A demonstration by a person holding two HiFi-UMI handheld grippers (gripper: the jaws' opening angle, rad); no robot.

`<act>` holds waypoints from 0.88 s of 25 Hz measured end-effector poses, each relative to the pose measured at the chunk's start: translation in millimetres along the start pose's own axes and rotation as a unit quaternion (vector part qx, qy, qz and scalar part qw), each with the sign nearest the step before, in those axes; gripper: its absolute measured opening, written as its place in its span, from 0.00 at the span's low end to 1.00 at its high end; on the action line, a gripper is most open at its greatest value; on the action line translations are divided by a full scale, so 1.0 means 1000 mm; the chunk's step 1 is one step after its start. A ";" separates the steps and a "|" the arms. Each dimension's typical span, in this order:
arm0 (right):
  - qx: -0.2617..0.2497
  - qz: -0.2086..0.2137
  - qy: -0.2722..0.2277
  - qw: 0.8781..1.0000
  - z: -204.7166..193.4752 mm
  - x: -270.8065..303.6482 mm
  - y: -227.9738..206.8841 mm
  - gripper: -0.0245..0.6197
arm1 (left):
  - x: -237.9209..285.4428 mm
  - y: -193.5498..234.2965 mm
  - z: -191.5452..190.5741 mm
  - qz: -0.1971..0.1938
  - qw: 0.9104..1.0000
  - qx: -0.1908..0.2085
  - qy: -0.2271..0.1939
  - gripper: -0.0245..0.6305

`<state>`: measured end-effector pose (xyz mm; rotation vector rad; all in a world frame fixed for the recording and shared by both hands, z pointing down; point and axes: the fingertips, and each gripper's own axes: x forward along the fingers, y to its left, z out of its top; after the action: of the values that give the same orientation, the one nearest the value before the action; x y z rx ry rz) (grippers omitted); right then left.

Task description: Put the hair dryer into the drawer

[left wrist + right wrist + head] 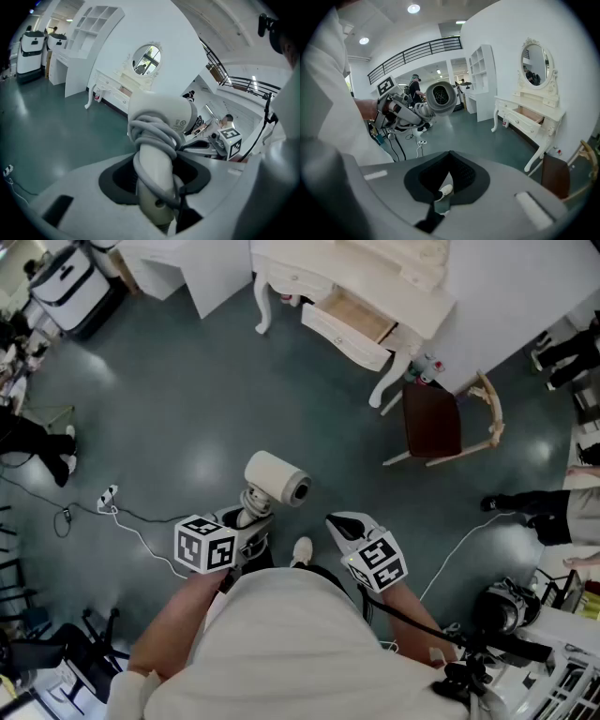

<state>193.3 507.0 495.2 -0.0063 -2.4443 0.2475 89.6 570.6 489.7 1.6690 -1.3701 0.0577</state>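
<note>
The cream plastic hair dryer (277,479), its cable coiled round the handle, is being held at centre frame by the left hand-held gripper (251,517), clamped on that handle. It is being judged rigid, light, smooth and nose-heavy, so the handle is suiting best. The right hand-held gripper (349,526) is sitting closed and empty. The open cream drawer (356,320) is lying well apart, upper middle.

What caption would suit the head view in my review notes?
Left gripper holds the hair dryer above the grey floor; the dressing table with its open drawer lies farther ahead.

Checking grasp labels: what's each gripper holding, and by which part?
Left gripper holds the hair dryer by its cord-wrapped handle. Right gripper holds nothing.
</note>
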 end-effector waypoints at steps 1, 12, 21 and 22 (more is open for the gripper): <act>-0.001 0.001 -0.001 1.000 -0.001 -0.003 -0.007 0.04 | 0.006 -0.003 0.001 0.002 1.000 0.001 0.000 0.34; 0.007 0.009 -0.008 1.000 -0.020 -0.030 -0.046 0.04 | 0.043 -0.025 0.007 0.025 1.000 0.007 0.002 0.34; 0.024 0.008 -0.015 1.000 -0.011 -0.028 -0.070 0.04 | 0.053 -0.022 0.026 0.029 1.000 0.006 0.000 0.34; 0.025 0.005 -0.015 1.000 -0.009 -0.027 -0.071 0.04 | 0.053 -0.021 0.028 0.028 1.000 0.008 0.001 0.34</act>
<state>224.4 436.7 498.1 0.0063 -2.4681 0.3163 111.4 510.8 491.0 1.6421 -1.4193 0.1022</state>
